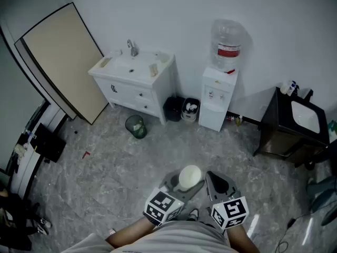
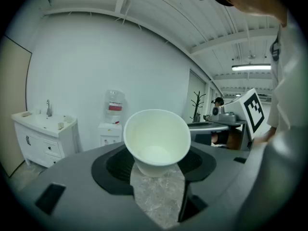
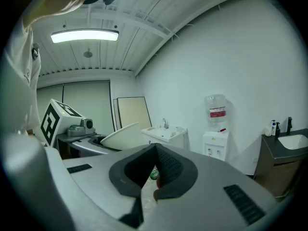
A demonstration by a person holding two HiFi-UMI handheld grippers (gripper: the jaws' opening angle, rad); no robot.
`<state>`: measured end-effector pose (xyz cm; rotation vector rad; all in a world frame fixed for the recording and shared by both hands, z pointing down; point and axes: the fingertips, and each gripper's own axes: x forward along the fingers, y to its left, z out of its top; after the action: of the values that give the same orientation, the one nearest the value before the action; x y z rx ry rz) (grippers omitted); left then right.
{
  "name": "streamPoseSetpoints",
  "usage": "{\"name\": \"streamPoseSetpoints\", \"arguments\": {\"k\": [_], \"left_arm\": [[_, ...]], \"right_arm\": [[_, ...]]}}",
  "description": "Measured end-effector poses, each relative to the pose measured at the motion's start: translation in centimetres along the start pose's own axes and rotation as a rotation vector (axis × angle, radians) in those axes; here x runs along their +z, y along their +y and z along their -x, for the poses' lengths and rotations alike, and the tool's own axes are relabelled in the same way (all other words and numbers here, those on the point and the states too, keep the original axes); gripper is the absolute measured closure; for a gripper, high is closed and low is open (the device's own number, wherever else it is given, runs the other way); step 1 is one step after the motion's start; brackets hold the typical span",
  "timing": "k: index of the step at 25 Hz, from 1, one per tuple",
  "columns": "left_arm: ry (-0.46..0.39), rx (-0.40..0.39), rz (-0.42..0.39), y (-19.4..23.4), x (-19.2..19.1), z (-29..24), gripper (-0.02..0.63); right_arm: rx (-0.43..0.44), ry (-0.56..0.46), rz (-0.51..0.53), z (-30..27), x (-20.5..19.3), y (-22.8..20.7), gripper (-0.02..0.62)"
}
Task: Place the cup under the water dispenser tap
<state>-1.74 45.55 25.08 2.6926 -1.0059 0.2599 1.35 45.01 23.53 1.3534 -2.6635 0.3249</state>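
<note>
water dispenser [image 1: 219, 99] at far wall, tap well apart from cup | left tongs [image 1: 181, 187] clamped on white paper cup [image 1: 190, 176], mouth tipped back, likely for carrying | right tongs [image 1: 220, 185] together, empty, idle alongside

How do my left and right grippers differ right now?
The left gripper grips a white cup, while the right gripper holds nothing. The left gripper's jaws stand wide apart around the cup; the right gripper's jaws are closed together. The two are alike in build, and both face the wall where the water dispenser stands.
</note>
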Motion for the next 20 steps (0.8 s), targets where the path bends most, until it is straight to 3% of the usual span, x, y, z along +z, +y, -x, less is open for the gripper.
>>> {"name": "streamPoseSetpoints", "arguments": {"k": [20], "left_arm": [[0.022, 0.017, 0.000, -1.8, -0.9, -2.1, 0.345]], "right_arm": [[0.025, -0.031, -0.042, 2.0, -0.2, -2.3, 0.580]]}}
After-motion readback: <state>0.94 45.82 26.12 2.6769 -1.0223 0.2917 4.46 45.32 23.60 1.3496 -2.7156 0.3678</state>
